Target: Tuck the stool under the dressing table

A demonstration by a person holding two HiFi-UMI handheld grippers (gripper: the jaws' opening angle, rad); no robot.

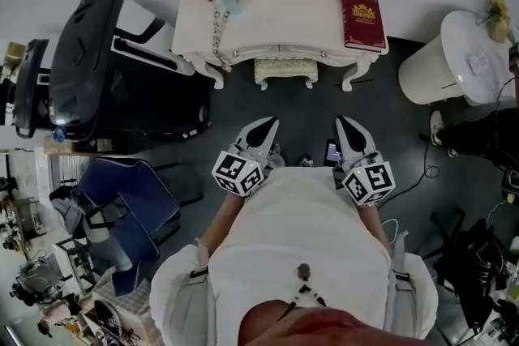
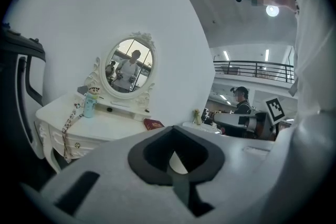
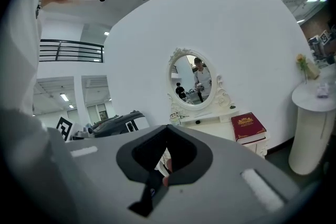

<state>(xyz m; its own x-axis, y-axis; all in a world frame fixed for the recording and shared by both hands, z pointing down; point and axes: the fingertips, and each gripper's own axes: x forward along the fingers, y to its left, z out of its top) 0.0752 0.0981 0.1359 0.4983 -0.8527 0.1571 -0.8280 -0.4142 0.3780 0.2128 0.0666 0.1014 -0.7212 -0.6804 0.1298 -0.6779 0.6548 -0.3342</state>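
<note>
The stool sits right under the front edge of the dressing table, in the gap between the table's curly legs. Only its front rim and two short legs stick out. I think the tucking step is almost done or all done.

The left gripper is well in front of the dressing table, close to the person's body. Its claw is pressed together and pinches nothing. The right gripper is beside it, also well in front of the table. Its claw is pressed together too, and it is empty. Both point at the table, one on each side of the stool. Neither one touches the stool.

On the dressing table, a red book lies at the right end. A small blue bottle stands near the left end, and the oval mirror stands at the back.

If the stool needs to go deeper, I think the next move is a soft, straight push. Both closed claws would press on the stool's front rim at once, so it slides in and does not turn. The stool must not bump the table legs, or the bottle on top could wobble. If the stool is in far enough, the job is done.
</note>
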